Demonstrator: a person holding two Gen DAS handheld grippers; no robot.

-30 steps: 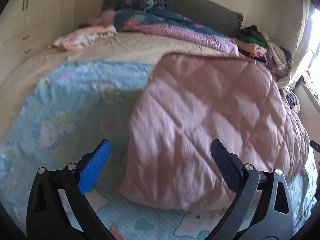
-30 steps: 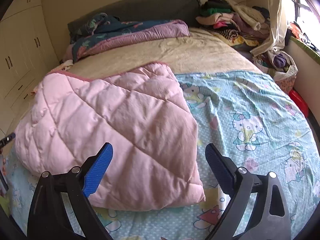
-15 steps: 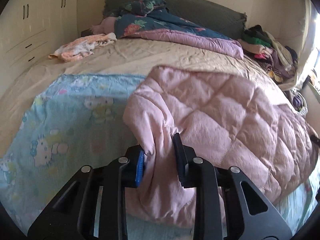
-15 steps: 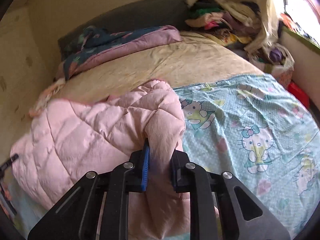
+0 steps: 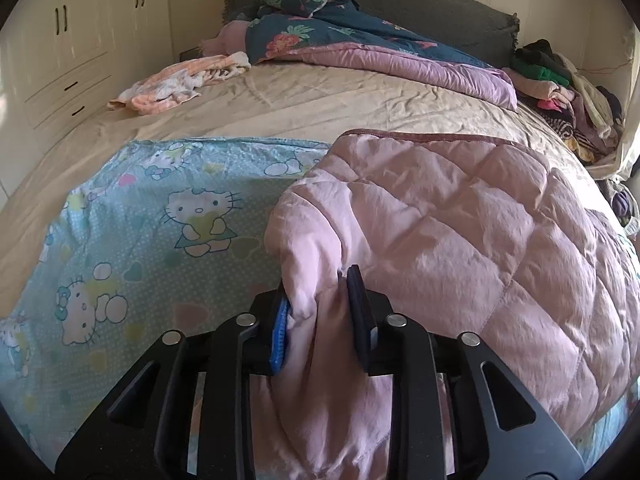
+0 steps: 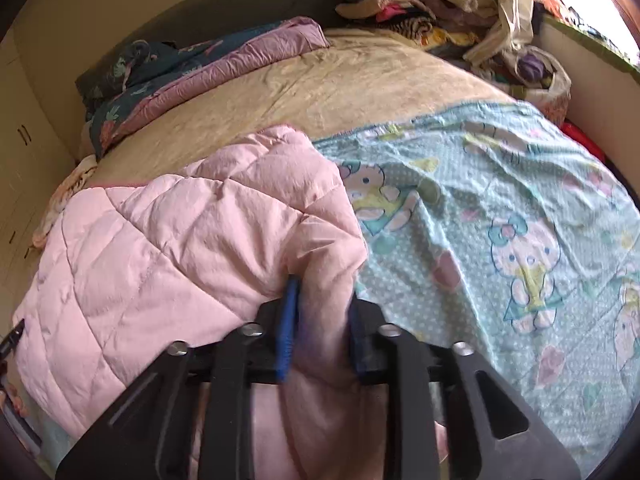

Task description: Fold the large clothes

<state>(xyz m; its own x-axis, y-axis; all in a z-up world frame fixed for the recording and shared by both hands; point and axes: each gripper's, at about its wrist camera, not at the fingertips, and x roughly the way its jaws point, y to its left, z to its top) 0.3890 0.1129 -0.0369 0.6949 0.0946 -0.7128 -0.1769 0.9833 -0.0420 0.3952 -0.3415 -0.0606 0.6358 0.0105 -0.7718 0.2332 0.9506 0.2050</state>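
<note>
Tongs (image 5: 320, 312) on the left are pinching the pink quilted jacket (image 5: 460, 232); right tongs (image 6: 320, 320) are loosening around its corner, so keeping both corners level matters.

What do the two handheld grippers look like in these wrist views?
Both look alike. The left gripper and right gripper have matte black plastic frames with triangular cut-outs and silver round pivot bolts. On each, one of the jaws carries a bright blue ribbed pad, the other a dark one. No cables, markings, hands or sleeves are visible.
</note>
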